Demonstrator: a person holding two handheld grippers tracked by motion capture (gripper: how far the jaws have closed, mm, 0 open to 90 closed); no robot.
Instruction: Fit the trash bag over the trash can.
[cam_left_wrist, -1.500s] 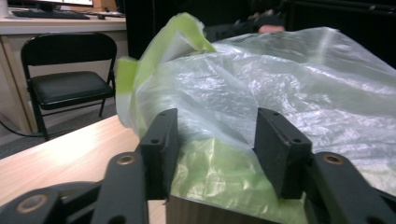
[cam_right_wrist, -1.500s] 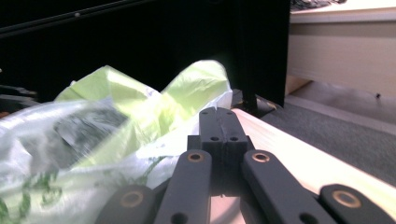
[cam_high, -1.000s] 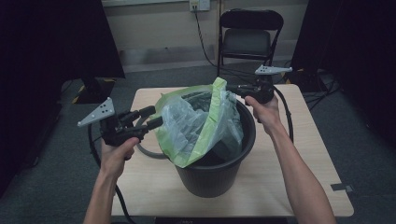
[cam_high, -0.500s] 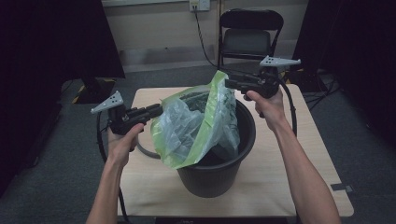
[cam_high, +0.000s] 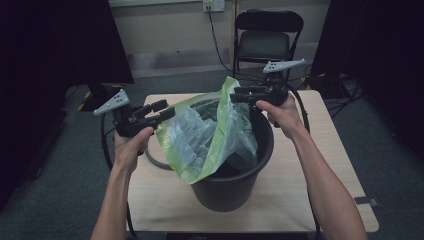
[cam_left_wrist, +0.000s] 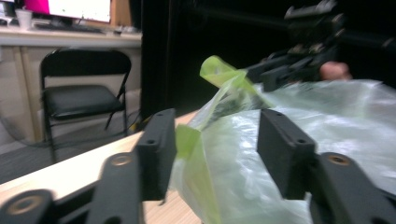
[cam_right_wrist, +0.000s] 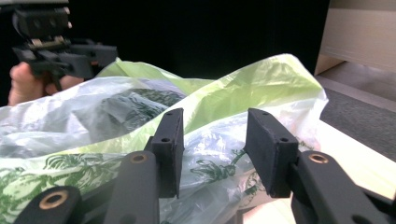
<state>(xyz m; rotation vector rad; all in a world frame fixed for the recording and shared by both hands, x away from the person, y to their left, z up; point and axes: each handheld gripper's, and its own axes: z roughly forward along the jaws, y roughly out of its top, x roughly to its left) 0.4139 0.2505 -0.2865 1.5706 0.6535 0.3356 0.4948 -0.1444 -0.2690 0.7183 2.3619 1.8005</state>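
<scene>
A translucent bag with a green rim (cam_high: 200, 135) rises out of a black bucket (cam_high: 235, 192) on the wooden table (cam_high: 325, 195). My left gripper (cam_high: 165, 109) is at the bag's left edge. In the left gripper view its jaws (cam_left_wrist: 215, 140) stand apart with the green edge and film (cam_left_wrist: 224, 186) between them. My right gripper (cam_high: 234, 95) is at the bag's peaked far corner. Its jaws (cam_right_wrist: 212, 140) are also apart in the right gripper view, with bag film (cam_right_wrist: 261, 79) lying between and beyond them. The bag hides the bucket's left rim.
A black folding chair (cam_high: 267, 45) stands behind the table's far edge. A grey cable loop (cam_high: 152, 161) lies on the table left of the bucket. Dark curtains flank both sides. Bare tabletop lies right of and in front of the bucket.
Both grippers have risen and carried the bag's rim higher above the bucket. The left gripper has moved in toward the bag's left edge.
</scene>
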